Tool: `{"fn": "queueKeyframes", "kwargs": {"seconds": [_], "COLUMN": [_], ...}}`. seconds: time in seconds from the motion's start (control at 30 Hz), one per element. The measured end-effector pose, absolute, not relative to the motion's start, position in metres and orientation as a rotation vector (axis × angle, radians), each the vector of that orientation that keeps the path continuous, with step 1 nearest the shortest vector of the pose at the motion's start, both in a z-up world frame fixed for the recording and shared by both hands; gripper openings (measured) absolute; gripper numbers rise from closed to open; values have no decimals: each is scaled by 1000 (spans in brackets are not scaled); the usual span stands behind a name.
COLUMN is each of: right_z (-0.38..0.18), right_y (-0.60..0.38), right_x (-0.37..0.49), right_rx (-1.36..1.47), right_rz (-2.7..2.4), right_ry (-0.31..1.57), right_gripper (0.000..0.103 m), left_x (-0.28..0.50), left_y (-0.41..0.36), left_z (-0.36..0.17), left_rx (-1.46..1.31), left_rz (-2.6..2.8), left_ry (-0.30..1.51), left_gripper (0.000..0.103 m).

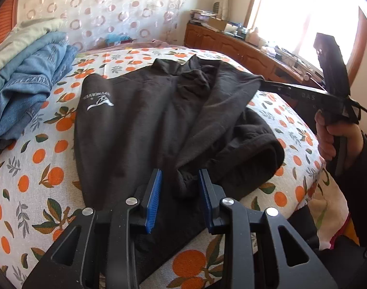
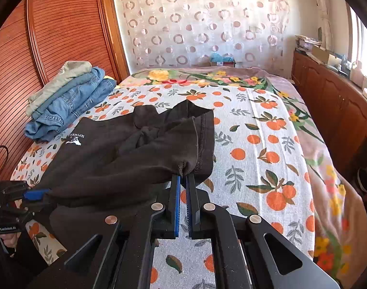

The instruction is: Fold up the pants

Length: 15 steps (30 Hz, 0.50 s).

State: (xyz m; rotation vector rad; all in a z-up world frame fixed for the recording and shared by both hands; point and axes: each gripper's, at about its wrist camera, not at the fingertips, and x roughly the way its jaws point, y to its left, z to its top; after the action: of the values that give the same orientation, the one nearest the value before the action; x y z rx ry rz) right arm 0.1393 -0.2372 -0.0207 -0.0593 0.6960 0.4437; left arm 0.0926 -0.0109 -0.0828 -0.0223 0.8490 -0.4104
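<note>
Nearest, the left claw (image 1: pixel 179 200) has its blue pads drawn close with a bunched fold of the black pants (image 1: pixel 140 130) lying in the gap between them; whether the pads actually press the cloth I cannot tell. The right claw (image 2: pixel 183 180) is pressed together, pinching a stitched hem of the pants (image 2: pixel 125 159) and holding it raised off the bed (image 2: pixel 255 144). The pants are dark, soft and fleecy, spread rumpled across the orange-print bedcover, one leg doubled over the other with ridges of loose cloth in the middle. A small white logo (image 1: pixel 99 101) shows near the far left corner. Beyond, a stack of folded jeans (image 2: pixel 70 106) sits at the bed's left edge, well apart.
</note>
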Motion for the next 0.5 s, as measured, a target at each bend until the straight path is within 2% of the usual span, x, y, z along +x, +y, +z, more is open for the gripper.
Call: {"fn": "queueKeyframes", "kwargs": {"seconds": [0.1,0.5], "right_z": [-17,16], "right_y": [-237,-219], "right_x": [140,148], "right_rx": [-63,-115], "right_rz": [444,466], "right_ry": [688,616], "right_gripper": [4,4], "left_x": [88,61], "left_y": [-15,-5], "left_z": [-80,-37], "left_rx": [-3,-17], "left_rz": [-426,-449], "left_ry": [830,729], "left_gripper": [13,9]}}
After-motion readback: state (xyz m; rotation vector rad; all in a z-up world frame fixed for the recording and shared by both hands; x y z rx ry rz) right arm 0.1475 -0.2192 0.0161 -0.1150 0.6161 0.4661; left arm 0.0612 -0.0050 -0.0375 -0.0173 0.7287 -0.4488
